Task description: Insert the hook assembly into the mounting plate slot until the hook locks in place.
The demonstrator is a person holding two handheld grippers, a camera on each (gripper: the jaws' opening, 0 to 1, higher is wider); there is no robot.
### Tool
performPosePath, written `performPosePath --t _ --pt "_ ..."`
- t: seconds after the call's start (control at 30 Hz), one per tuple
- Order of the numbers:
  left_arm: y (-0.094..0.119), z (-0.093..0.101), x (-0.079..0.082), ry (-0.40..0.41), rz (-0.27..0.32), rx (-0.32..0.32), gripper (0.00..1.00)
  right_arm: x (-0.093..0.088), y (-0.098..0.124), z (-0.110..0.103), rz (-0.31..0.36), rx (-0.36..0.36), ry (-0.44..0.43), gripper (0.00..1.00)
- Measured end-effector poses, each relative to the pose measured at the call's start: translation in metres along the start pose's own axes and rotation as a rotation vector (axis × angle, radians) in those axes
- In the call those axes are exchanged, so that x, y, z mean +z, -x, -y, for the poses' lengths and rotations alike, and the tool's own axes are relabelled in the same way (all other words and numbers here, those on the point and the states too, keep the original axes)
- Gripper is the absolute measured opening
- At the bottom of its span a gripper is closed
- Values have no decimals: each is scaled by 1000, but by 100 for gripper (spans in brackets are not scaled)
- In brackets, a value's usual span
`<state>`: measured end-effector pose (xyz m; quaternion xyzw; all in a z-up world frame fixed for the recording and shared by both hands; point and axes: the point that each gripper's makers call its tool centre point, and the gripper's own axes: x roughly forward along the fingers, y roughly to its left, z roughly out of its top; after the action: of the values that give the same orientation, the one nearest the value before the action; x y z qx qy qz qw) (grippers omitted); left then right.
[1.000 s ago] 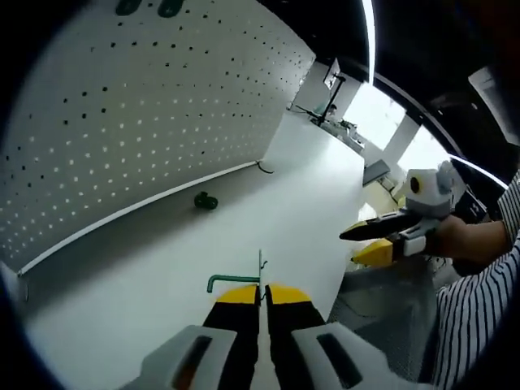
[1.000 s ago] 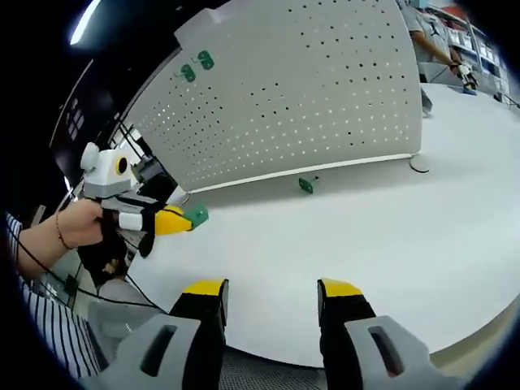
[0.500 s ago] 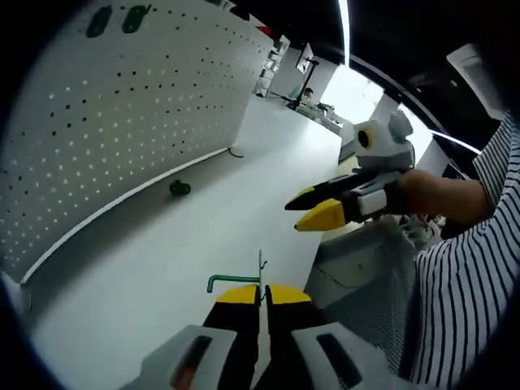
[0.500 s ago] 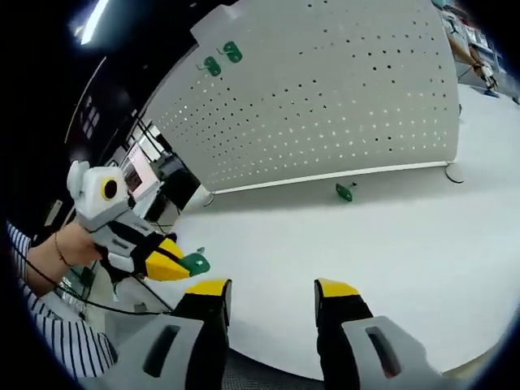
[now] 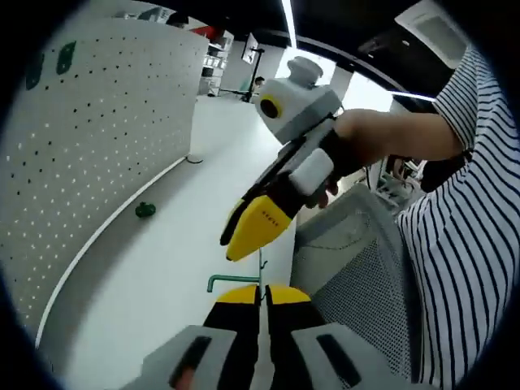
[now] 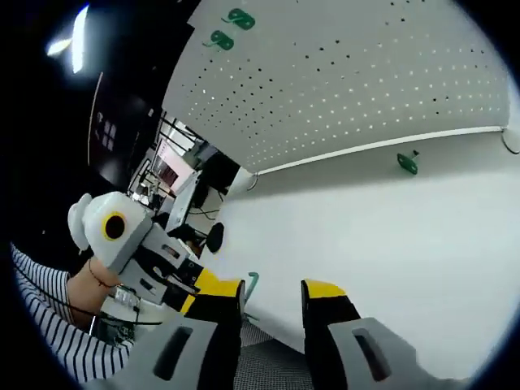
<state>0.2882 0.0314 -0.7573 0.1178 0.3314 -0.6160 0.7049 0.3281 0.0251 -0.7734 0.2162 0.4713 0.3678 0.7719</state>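
While the left tongs [image 5: 261, 294] stay clenched on the green hook [image 5: 236, 279], the released right tongs [image 5: 253, 230] hover just above its upright wire.

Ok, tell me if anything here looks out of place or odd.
One thing stands out: a small green piece lies loose on the white table near the foot of the pegboard, while two other green pieces hang high on the board. The left gripper is shut on a green hook.
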Motion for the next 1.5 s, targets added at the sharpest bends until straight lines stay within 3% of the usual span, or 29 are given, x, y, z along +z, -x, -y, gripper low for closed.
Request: performPosePath --t 0.17,0.33,0.4,0.63,0.77,0.93,1.0,1.1,1.17,1.3,1.4,1.5 --pt "0 14 3 -92 15 -84 2 -12 -2 -15 -70 111 -127 16" --pt "-2 24 1 -141 7 -146 2 -23 -4 -18 -116 143 -173 10" --pt "-4 27 -1 -163 0 -171 2 -23 -4 -21 -112 165 -209 4" --pt "-5 29 -1 -168 -2 -202 2 -24 -2 -19 -105 197 -320 2" --pt "-7 20 -4 -94 -18 -166 4 -13 -1 -24 -30 229 -384 0" --pt "-11 -6 -4 98 -33 -35 8 3 1 -13 96 133 -300 0" --pt "-12 -17 -4 183 -33 33 18 13 4 -9 165 75 -234 0" --pt "-15 -22 -2 309 -20 78 38 29 10 -5 277 14 -167 0" --pt "-15 -25 5 367 19 107 43 37 15 -1 341 -33 -150 0" --pt "-13 -35 20 433 87 195 43 50 25 -3 441 -69 -113 0" --pt "-13 -37 28 449 125 221 42 59 33 -4 506 -109 -56 0" --pt "-14 -36 33 451 136 244 43 61 35 -7 524 -109 -70 0"
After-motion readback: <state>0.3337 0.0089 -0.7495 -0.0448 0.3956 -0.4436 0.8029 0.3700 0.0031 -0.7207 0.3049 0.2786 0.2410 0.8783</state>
